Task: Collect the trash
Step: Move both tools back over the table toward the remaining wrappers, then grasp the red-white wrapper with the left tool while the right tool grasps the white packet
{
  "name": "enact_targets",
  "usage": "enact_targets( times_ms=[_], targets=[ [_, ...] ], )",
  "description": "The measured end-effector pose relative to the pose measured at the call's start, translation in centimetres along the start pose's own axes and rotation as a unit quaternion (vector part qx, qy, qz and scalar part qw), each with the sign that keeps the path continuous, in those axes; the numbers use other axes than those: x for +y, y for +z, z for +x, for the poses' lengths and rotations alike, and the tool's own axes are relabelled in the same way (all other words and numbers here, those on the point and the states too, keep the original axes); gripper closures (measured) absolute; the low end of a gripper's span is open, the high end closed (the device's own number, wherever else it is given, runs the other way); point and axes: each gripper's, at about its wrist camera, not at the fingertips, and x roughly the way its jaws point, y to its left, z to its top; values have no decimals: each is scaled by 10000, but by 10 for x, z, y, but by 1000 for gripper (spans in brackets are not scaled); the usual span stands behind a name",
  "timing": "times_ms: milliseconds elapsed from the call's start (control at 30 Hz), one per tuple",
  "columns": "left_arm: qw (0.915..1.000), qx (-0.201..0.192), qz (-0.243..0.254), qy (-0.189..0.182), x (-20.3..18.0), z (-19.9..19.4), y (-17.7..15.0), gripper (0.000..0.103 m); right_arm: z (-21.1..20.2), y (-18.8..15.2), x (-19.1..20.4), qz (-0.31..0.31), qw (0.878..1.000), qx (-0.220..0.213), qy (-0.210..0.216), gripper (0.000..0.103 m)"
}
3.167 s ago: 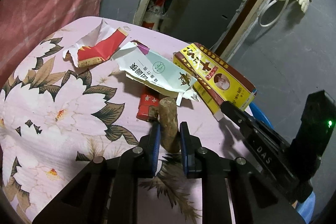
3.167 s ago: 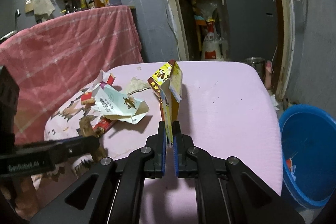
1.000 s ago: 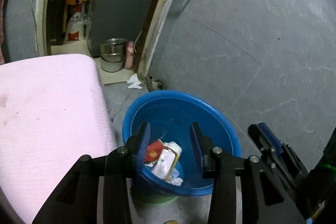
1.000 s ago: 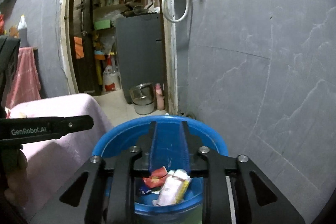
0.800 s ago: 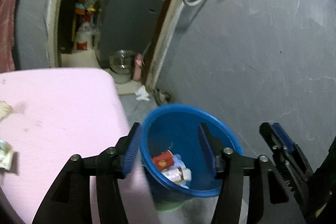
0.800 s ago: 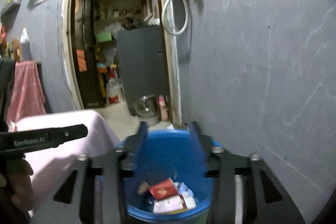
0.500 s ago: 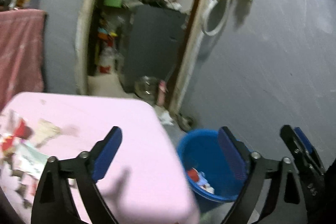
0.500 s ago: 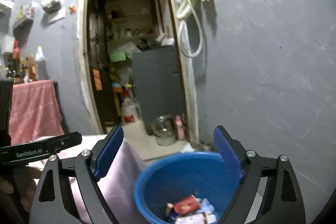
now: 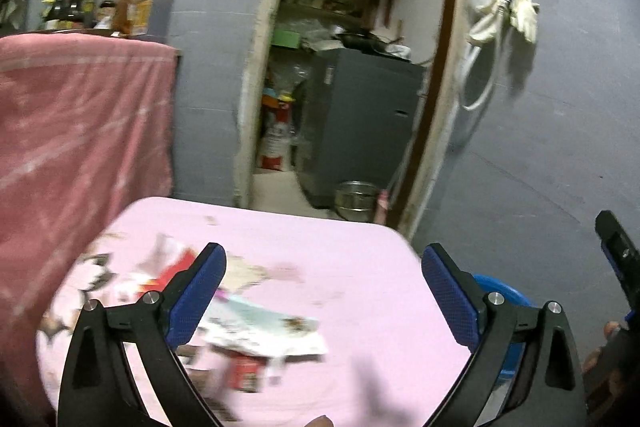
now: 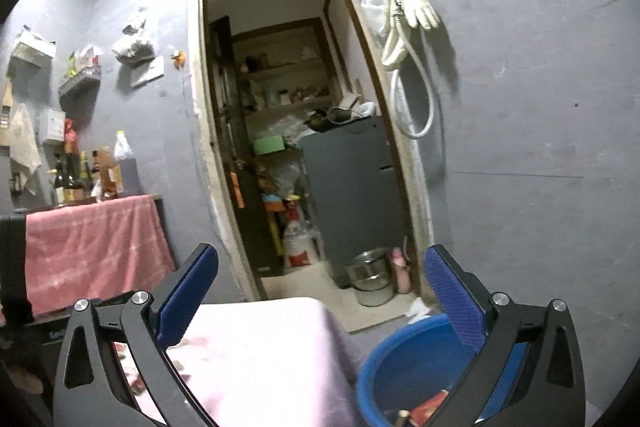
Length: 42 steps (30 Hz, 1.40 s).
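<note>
My left gripper [image 9: 323, 255] hangs over the pink-clothed table [image 9: 360, 239], its jaws wide and still opening, nothing between them. Blurred trash lies on the table: a white paper wrapper [image 9: 264, 331], a small red packet [image 9: 244, 373] and a torn red-and-white wrapper [image 9: 172, 267]. The blue bucket [image 9: 500, 291] peeks out behind the left gripper's right finger. My right gripper [image 10: 320, 253] points level at the doorway, its jaws also opening and empty. Below it stands the blue bucket [image 10: 404, 359] with red scraps [image 10: 430, 405] inside.
A pink cloth [image 9: 80, 131] drapes a counter with bottles [image 9: 120, 3] behind the table. Through the doorway [image 10: 280, 107] stand a grey cabinet [image 10: 352, 195] and a steel pot [image 10: 370, 281]. A hose with a glove [image 10: 412, 15] hangs on the grey wall.
Both grippers held trash earlier, a brown root and a yellow box; both have since opened wide over the bucket and risen. The left has swung left, bringing the table back into view.
</note>
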Motion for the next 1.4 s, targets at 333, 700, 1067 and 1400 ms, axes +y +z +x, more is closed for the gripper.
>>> enact_targets(
  times_ms=[333,700,1067,1400],
  targets=[
    [9965,78,-217,801,85,-17,-6,7,22,-14,54,-152,9975,397,570,0],
    [9931,771,-512,723,140,2,-31,7,76,-53,109,-448,9770,1663,1254,0],
    [9879,1303,-753,382,160,31,-32,30,130,-95,131,-556,9309,3175,1719,2],
    [9800,1752,-944,50,164,47,-34,64,150,-124,151,-836,8942,3882,2065,33]
  ],
)
